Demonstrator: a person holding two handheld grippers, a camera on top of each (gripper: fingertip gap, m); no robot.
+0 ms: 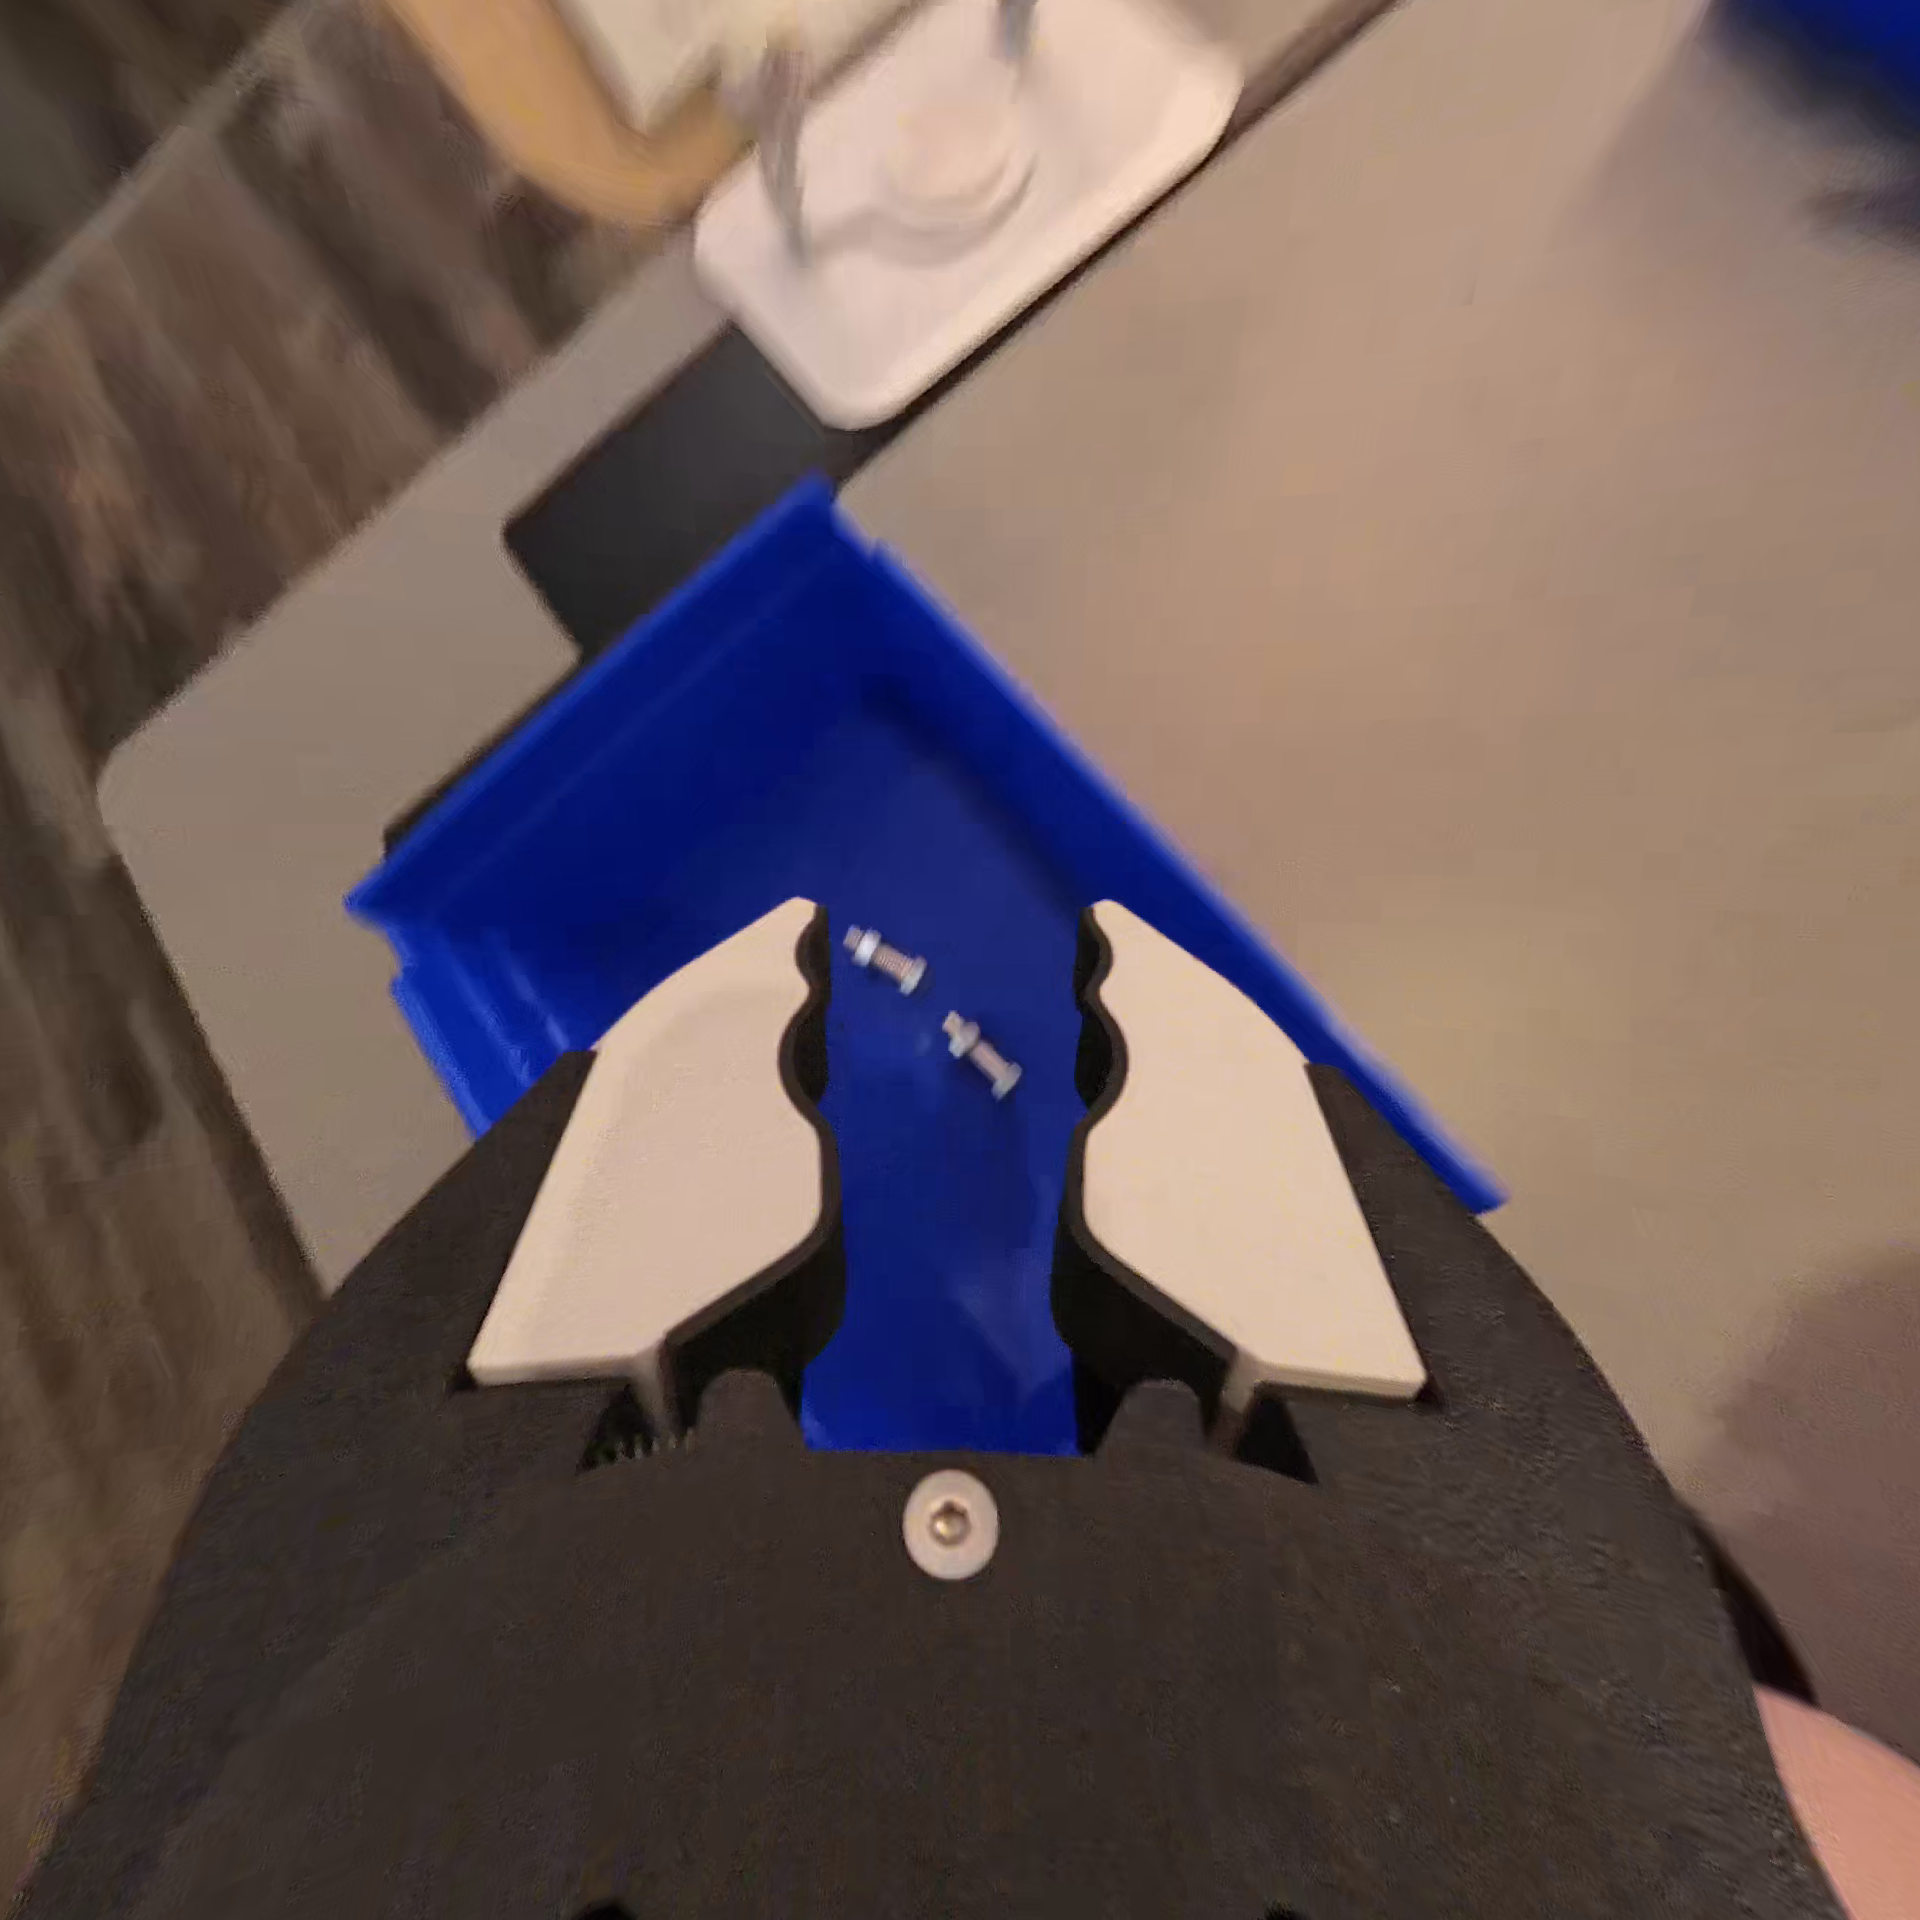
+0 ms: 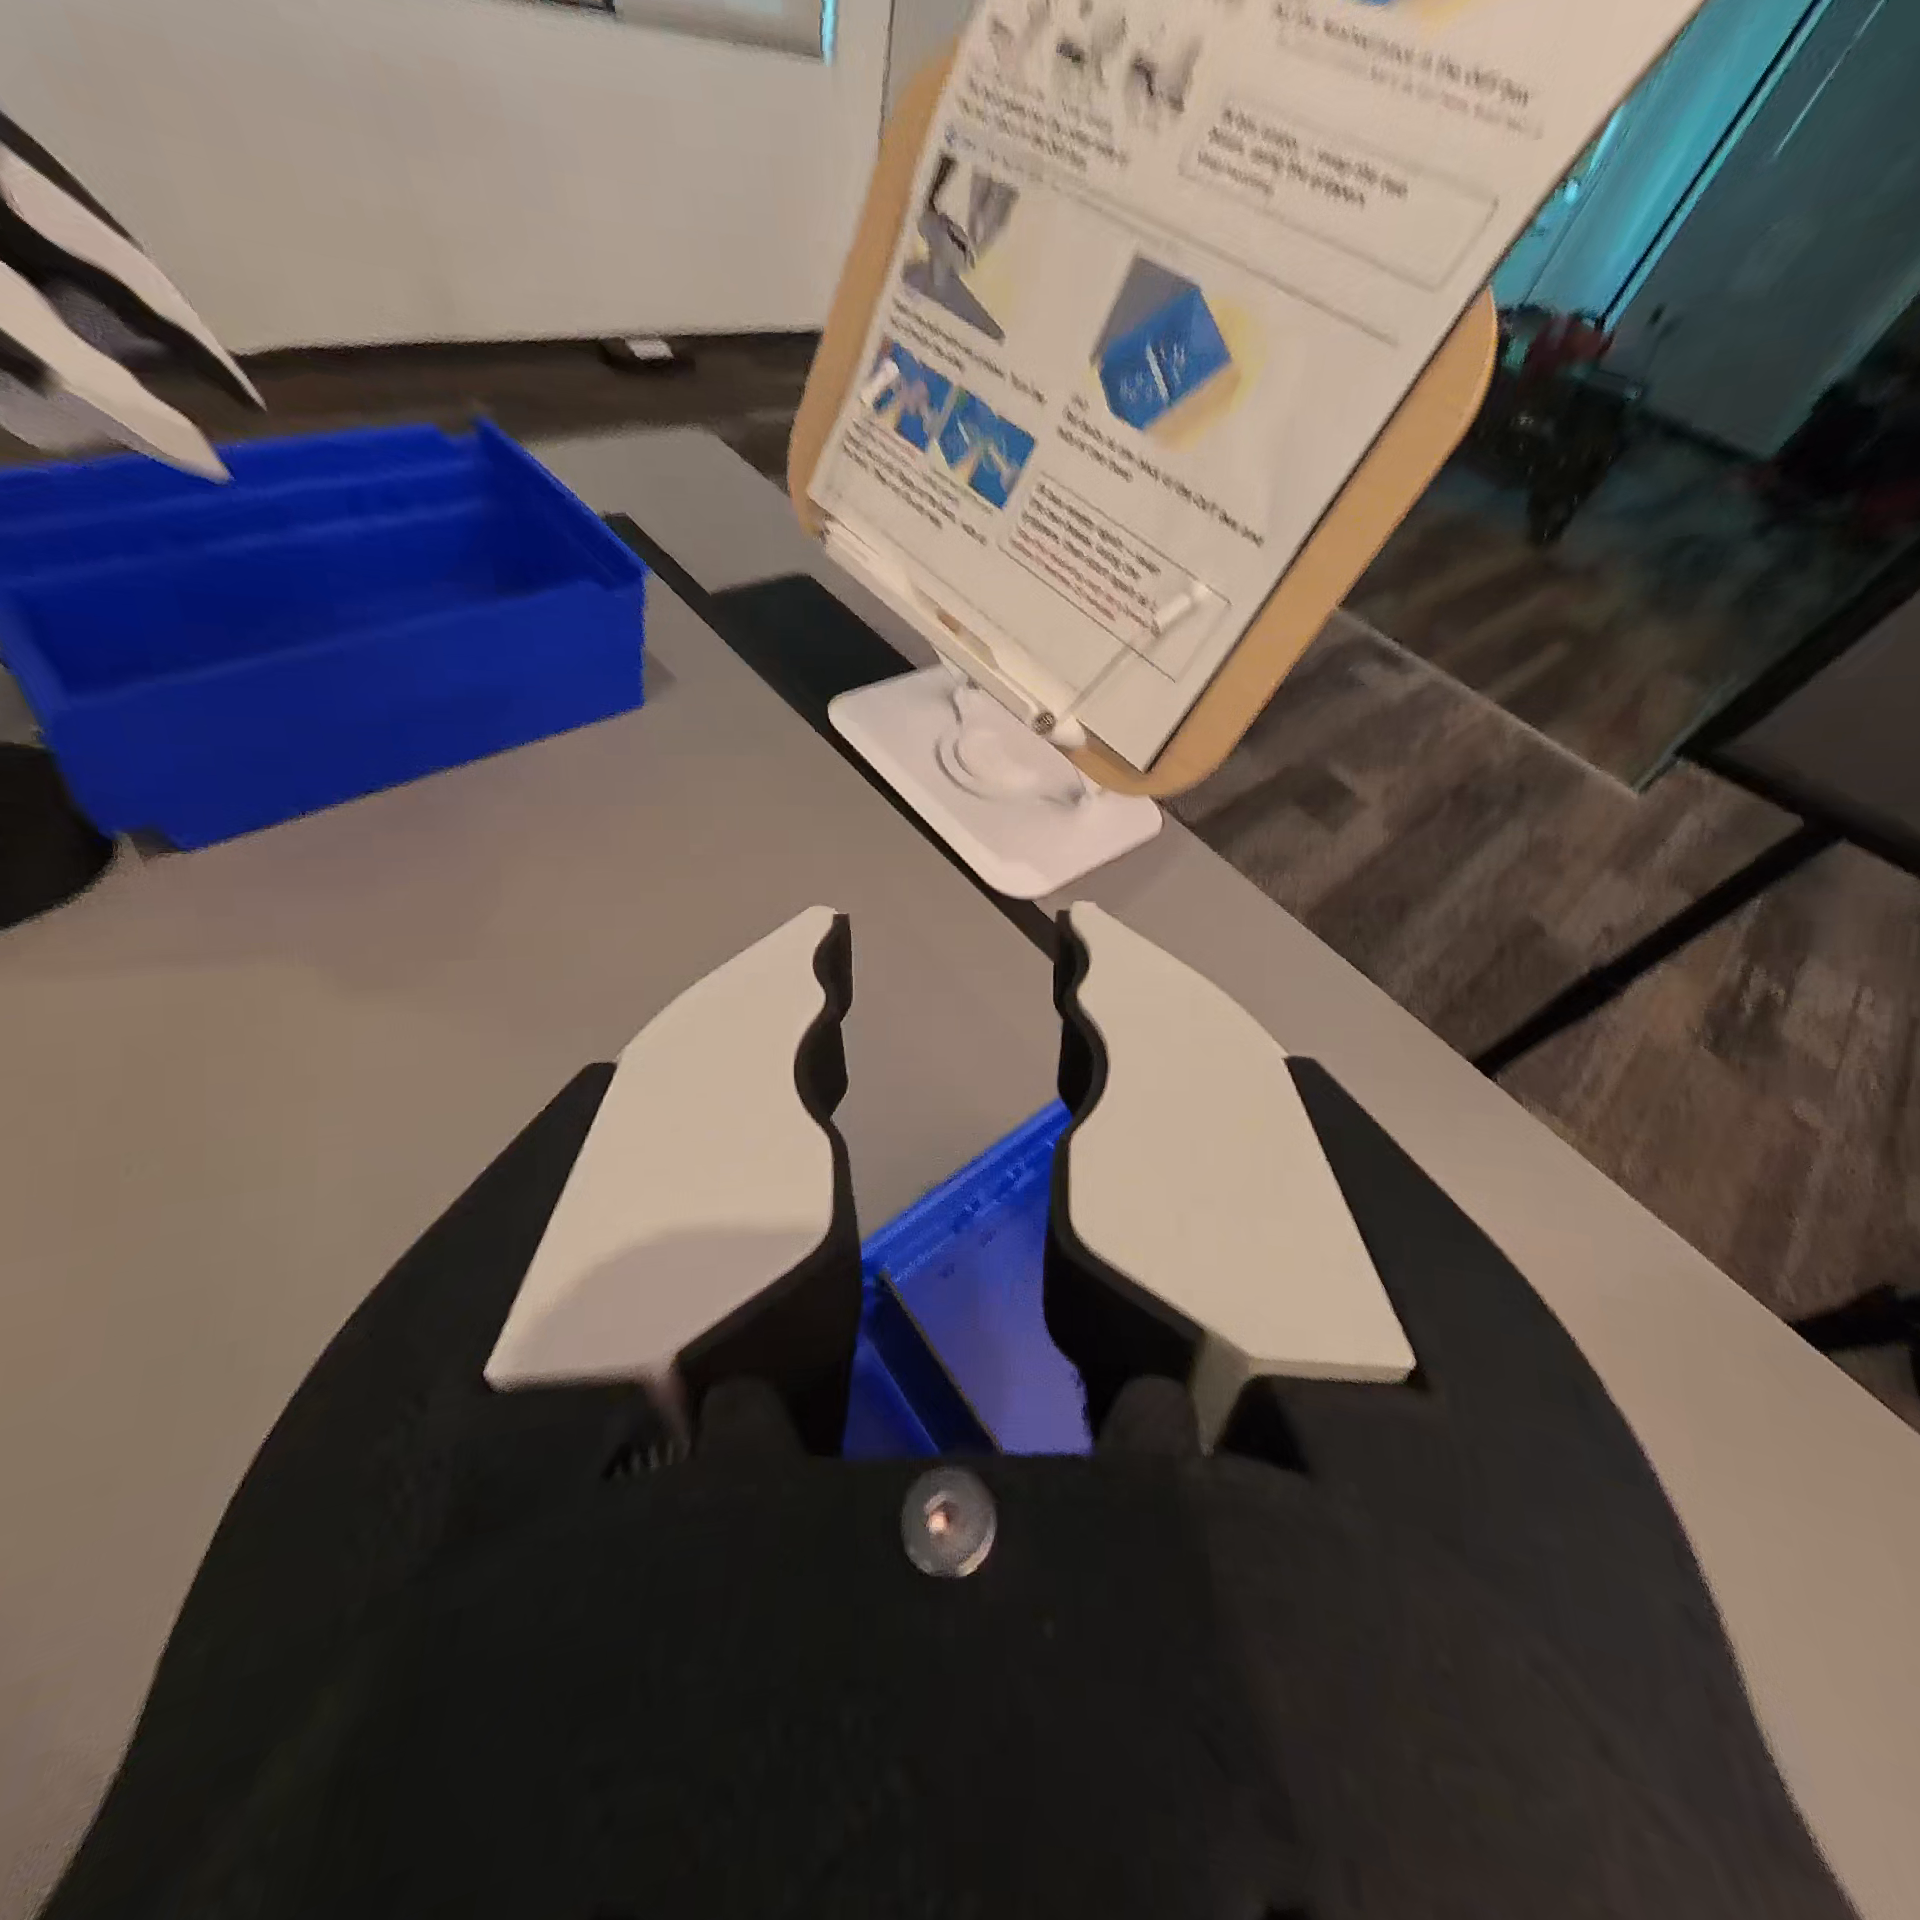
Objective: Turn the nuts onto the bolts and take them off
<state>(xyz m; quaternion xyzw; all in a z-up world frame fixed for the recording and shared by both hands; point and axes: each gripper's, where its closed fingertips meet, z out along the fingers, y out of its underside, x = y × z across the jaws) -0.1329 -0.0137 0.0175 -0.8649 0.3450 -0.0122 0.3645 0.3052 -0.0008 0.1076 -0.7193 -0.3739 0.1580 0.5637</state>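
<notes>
In the left wrist view, two small silver bolts with nuts on them, one [image 1: 886, 961] farther and one [image 1: 982, 1055] nearer, lie on the floor of a blue bin [image 1: 665, 769]. My left gripper [image 1: 951, 914] is open and empty, hovering above the bin with both bolts between its fingers. In the right wrist view, my right gripper [image 2: 951, 920] is open and empty above the grey table [image 2: 416, 1039]. A second blue bin [image 2: 966, 1278] shows between its fingers, close below. The first bin [image 2: 312, 634] shows at the left, with the left gripper's fingertips [image 2: 135, 395] over it.
A white stand [image 2: 997, 810] holding an instruction sheet on a tan board [image 2: 1174, 343] sits at the table's far edge, also blurred in the left wrist view [image 1: 966, 208]. A black patch [image 1: 665, 520] lies behind the bin. Wood-pattern floor lies beyond the table edge. The gap from one gripper's tips to the other's is roughly 45 cm.
</notes>
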